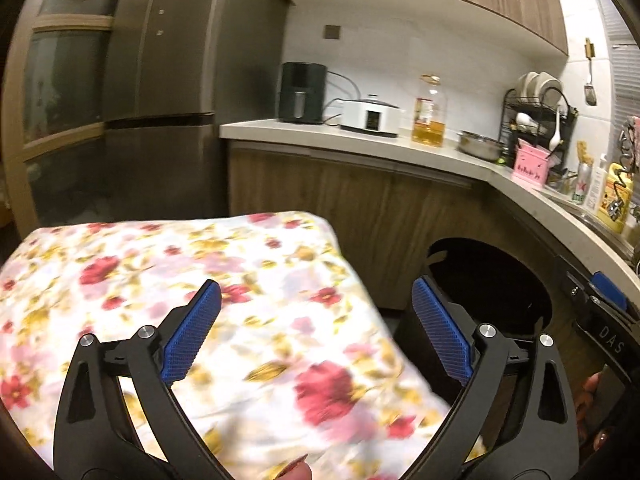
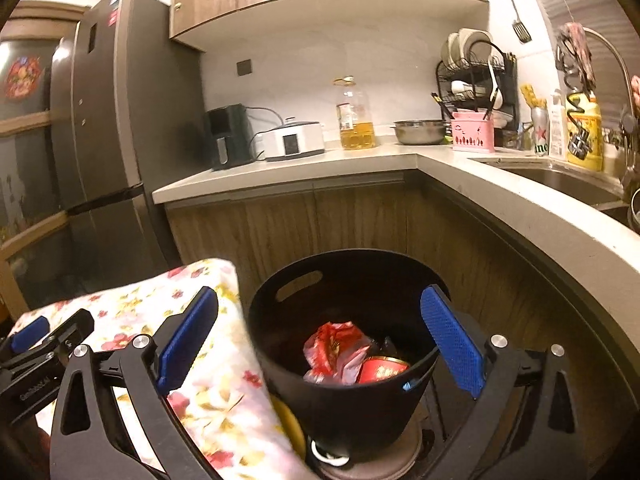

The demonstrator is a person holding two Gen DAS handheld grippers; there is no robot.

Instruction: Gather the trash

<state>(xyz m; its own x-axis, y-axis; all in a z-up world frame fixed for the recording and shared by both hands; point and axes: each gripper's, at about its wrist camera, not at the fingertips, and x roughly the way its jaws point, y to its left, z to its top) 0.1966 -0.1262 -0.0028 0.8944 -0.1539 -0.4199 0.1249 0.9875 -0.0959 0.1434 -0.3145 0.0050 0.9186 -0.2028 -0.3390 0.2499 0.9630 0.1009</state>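
Nearest, the right gripper (image 2: pixel 320 340) stood wide apart and empty over the round black plastic bin (image 2: pixel 340 400), which held a crumpled red-and-white wrapper (image 2: pixel 334 350) at its centre and a red tin (image 2: pixel 382 369) at four o'clock. Both looked light, the wrapper soft, best pinched at a fold. The left gripper (image 1: pixel 316 332), also apart, hung over the flowered cloth (image 1: pixel 200 280).

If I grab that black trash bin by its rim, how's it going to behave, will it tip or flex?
The black trash bin tapers to a narrow base, so it may tip if pulled sideways. It holds only a red wrapper and a red can, so it is probably light. Its thin rim with a handle slot may flex a little.
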